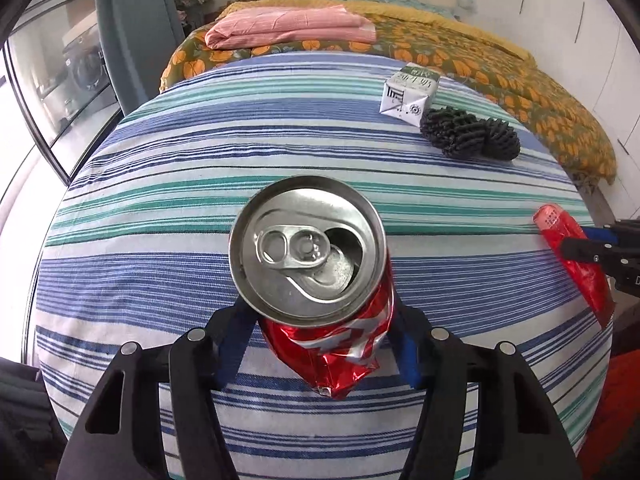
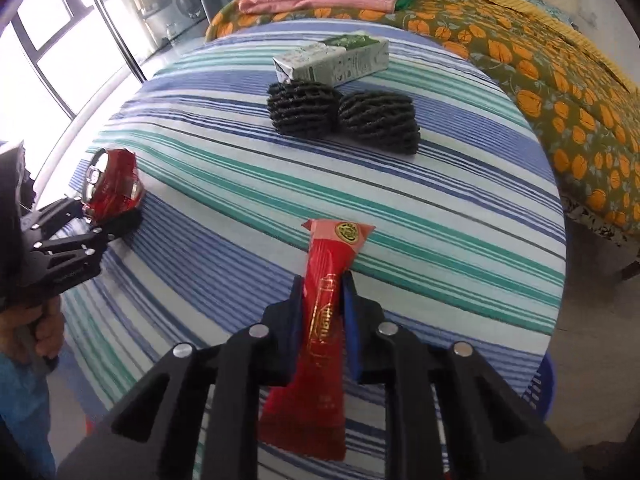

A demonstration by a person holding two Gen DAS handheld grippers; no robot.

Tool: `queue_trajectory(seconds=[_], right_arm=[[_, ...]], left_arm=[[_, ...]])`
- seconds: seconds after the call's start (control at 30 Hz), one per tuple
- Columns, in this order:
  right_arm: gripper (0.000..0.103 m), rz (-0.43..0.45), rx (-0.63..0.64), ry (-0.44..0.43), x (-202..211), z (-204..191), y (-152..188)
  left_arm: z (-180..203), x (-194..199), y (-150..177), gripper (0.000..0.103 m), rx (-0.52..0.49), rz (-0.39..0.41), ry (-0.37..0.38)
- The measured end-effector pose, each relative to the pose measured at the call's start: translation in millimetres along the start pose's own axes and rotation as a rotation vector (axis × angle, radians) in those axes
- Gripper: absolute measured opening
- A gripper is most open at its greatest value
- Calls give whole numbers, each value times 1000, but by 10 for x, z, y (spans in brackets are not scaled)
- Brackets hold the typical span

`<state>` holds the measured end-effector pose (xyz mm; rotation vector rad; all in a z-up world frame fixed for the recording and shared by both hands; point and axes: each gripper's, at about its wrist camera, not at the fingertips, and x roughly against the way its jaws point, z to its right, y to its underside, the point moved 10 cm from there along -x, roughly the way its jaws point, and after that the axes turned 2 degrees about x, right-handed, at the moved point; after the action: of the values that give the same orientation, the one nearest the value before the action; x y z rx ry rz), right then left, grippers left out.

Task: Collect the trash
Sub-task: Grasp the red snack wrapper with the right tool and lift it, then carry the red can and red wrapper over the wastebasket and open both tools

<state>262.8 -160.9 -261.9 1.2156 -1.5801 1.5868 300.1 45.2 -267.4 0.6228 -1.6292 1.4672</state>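
Closest to the left wrist camera is a crushed red can (image 1: 320, 292), clamped between the blue pads of the left gripper (image 1: 320, 344); the jaws stand partly closed on its dented lower body, with the silver top and its open mouth tilted up toward the lens. Over on the right, the right gripper (image 2: 323, 320) has its jaws nearly together on a red wrapper (image 2: 326, 312), pinched about halfway along so that both ends hang free; whether the lower end touches the striped tablecloth (image 2: 440, 220) I cannot tell from this angle.

Both pieces of trash look lifted off the cloth, so the risk now lies in the carry. The can is crumpled and slick, and the pads bite on an uneven crease; a jolt could let it twist out, and any liquid left inside could spill through the open mouth onto the cloth. The wrapper is thin and limp; it could slide through the pads if the grip eases, or catch on the table edge.

Still to gather are a milk carton (image 2: 332, 58) lying on its side and, just beside it, two black foam nets (image 2: 344, 116) that touch each other; both hands are full, so these must wait. No bin shows clearly in either view.
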Motion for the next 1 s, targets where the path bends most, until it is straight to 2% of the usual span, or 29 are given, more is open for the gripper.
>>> queue_trajectory(seconds=[0.3, 0.47, 0.67, 0.77, 1.0], right_arm=[[14, 84, -32, -65, 439, 69, 150], [14, 116, -78, -71, 647, 330, 290], [14, 151, -138, -48, 887, 807, 533], [14, 167, -163, -18, 1005, 1119, 695], [14, 140, -319, 94, 1008, 2219, 1358]], left_arm=[[676, 436, -34, 60, -93, 105, -18], [1161, 619, -99, 60, -176, 144, -23], [1787, 731, -162, 60, -255, 171, 6], [2188, 763, -134, 60, -273, 158, 73], [3519, 706, 337, 60, -339, 29, 344]])
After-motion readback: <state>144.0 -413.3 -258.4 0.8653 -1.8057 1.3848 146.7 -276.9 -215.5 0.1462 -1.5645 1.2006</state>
